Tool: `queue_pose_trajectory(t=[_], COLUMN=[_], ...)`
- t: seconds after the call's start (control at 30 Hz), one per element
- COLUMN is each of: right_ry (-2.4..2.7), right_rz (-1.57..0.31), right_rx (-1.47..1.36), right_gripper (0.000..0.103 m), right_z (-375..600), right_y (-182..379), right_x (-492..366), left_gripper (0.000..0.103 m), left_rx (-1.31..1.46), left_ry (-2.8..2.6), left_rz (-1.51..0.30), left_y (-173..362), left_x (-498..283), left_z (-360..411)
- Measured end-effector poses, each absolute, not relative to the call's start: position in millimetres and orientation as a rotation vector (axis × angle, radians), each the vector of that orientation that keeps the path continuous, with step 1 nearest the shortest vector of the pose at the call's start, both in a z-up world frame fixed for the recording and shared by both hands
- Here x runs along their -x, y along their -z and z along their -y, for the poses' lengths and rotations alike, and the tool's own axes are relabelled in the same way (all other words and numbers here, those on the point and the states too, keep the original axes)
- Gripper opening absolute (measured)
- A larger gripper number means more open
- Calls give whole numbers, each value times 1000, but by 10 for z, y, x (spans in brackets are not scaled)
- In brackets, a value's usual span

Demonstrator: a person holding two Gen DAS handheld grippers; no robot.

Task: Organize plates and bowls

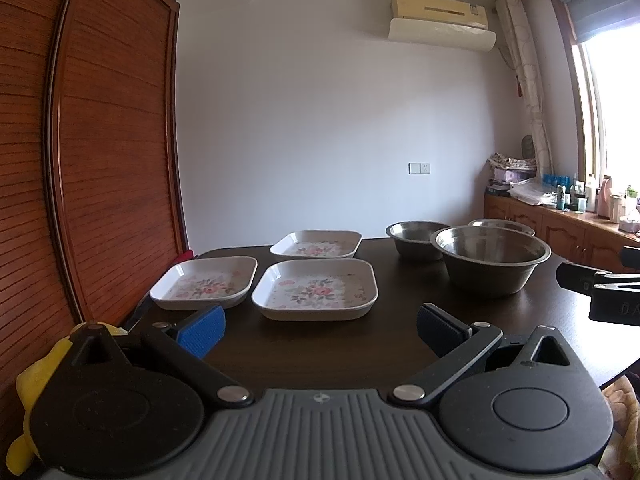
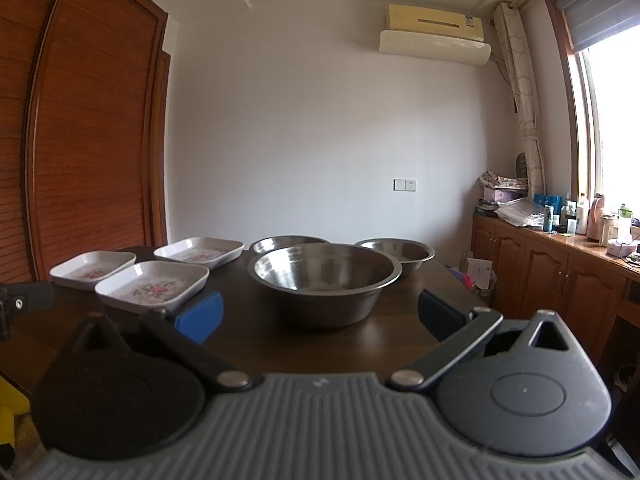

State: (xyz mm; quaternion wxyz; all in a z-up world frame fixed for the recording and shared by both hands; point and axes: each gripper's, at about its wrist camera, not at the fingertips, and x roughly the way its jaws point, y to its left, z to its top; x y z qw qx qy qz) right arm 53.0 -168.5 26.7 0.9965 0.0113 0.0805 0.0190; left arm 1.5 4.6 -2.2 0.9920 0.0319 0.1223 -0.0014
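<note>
- Our left gripper (image 1: 320,330) and right gripper (image 2: 320,316) hold their fingers spread, empty.
- Three plates (image 1: 316,288) lie at 12 o'clock of the left; three bowls (image 2: 324,280) at 12 of the right.

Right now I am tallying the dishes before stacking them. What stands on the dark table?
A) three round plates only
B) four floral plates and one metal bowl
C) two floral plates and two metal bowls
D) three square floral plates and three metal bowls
D: three square floral plates lie apart on the left of the table, and three metal bowls stand to the right.
</note>
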Motion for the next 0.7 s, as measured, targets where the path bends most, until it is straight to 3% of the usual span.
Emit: queue_pose_trajectory(t=[0.7], right_ry=[-245], right_rz=[-185], right_rx=[7], right_gripper=[103], right_z=[1199], right_y=[-369], right_x=[-827], left_gripper=[103], left_rx=[-53], left_ry=[-77], left_rz=[-281], left_y=[-82], left_x=[-365], left_z=[-647])
